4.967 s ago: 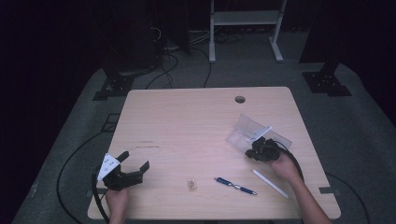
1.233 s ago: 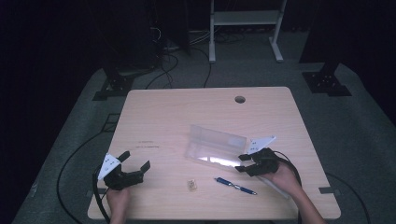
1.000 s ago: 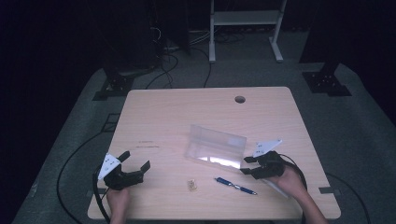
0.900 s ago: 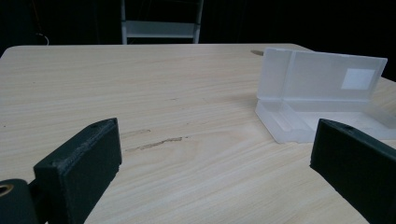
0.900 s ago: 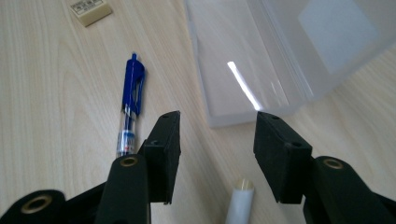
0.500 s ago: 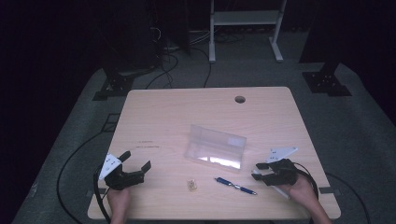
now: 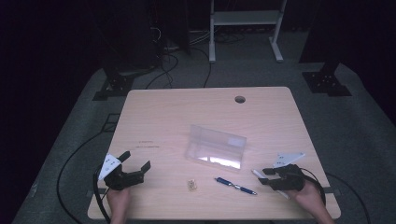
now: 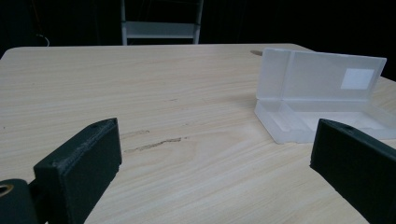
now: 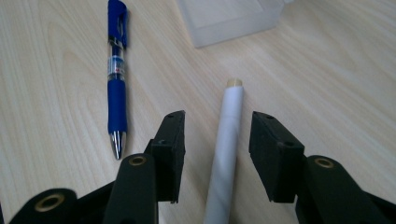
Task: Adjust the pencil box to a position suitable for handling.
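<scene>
Two black jaws of the right gripper [image 9: 217, 140] are parked either side of a white stick [image 9: 228, 140] lying flat on the wooden table [image 7: 177, 116], and a gap can be seen on both sides, so nothing is pinched yet. Those jaws have just been closing in, with the stick sat between them. From the high view, the right gripper [image 7: 268, 175] is found near the table's front right corner, with the stick [image 7: 256, 173] poking out toward the middle. A blue pen [image 9: 116, 84] is laid just beside it, roughly parallel, not touched by anything. A clear plastic case [image 7: 215, 147] is sat open mid-table, lid stood upright, close to the stick's far tip. A small tan bit [image 7: 192, 185] is spotted left of the pen. Over at the front left corner, the left gripper [image 7: 135, 165] is held low with its jaws spread wide and nothing between them.
</scene>
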### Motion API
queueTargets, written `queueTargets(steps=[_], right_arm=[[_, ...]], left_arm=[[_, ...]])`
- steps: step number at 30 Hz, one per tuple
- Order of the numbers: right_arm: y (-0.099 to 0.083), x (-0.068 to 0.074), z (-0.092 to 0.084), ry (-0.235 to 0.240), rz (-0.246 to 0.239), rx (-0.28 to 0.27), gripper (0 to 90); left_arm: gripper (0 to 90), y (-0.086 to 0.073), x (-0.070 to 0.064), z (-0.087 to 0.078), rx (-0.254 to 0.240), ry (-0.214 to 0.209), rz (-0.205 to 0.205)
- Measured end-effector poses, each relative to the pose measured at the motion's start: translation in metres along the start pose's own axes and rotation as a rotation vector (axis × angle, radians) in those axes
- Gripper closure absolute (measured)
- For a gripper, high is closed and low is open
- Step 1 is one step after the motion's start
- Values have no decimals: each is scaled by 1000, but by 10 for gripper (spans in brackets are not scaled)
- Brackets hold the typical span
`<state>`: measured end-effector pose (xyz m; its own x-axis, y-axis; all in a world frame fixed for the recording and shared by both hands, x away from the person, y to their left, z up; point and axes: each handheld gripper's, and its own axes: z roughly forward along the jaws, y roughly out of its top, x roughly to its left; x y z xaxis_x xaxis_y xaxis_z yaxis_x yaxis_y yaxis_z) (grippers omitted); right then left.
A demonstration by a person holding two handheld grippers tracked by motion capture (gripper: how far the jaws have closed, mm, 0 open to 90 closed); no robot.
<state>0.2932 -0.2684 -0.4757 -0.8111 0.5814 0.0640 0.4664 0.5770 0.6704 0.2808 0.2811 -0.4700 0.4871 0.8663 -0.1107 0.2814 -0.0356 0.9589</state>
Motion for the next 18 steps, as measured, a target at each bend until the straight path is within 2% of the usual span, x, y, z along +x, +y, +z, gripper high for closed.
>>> queueTargets(steps=[10,18], right_arm=[[-10,1,-3,-9,16,18,609],[-16,2,-5,-24,21,10,685]], left_arm=[[11,0,-1,1,2,0,1],[11,0,-1,1,0,-2,3]])
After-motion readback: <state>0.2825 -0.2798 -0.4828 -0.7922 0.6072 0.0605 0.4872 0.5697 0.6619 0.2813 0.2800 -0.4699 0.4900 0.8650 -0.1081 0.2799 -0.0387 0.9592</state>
